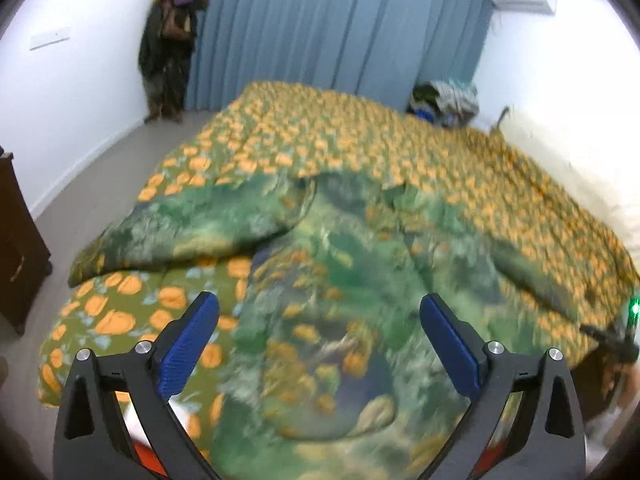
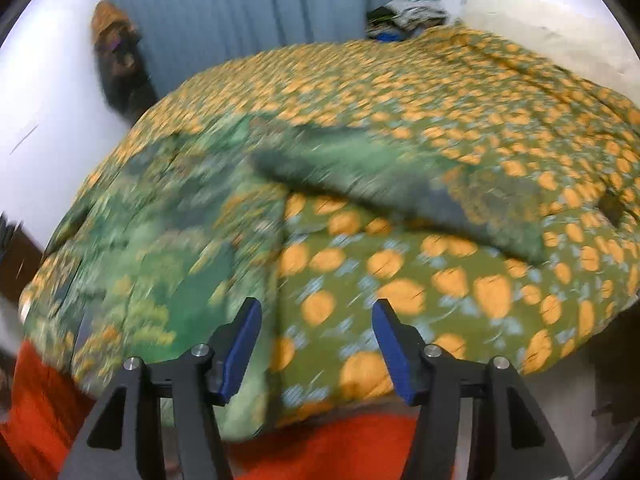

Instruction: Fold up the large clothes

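A large green garment with a leafy, orange-flecked print (image 1: 320, 280) lies rumpled on a bed with an orange-pumpkin green cover (image 1: 360, 136); one sleeve stretches out to the left. My left gripper (image 1: 319, 334) is open above the garment's near part, holding nothing. In the right wrist view the same garment (image 2: 160, 232) lies at the left on the bed cover (image 2: 440, 280), with a sleeve (image 2: 380, 176) reaching right. My right gripper (image 2: 316, 340) is open and empty over the garment's edge. Both views are blurred.
Blue curtains (image 1: 320, 24) hang behind the bed. Dark clothes hang in the corner (image 1: 172, 40). A heap of clothes (image 1: 444, 98) sits past the bed. A dark cabinet (image 1: 16, 240) stands at left. Red cloth (image 2: 340, 440) lies below the bed's near edge.
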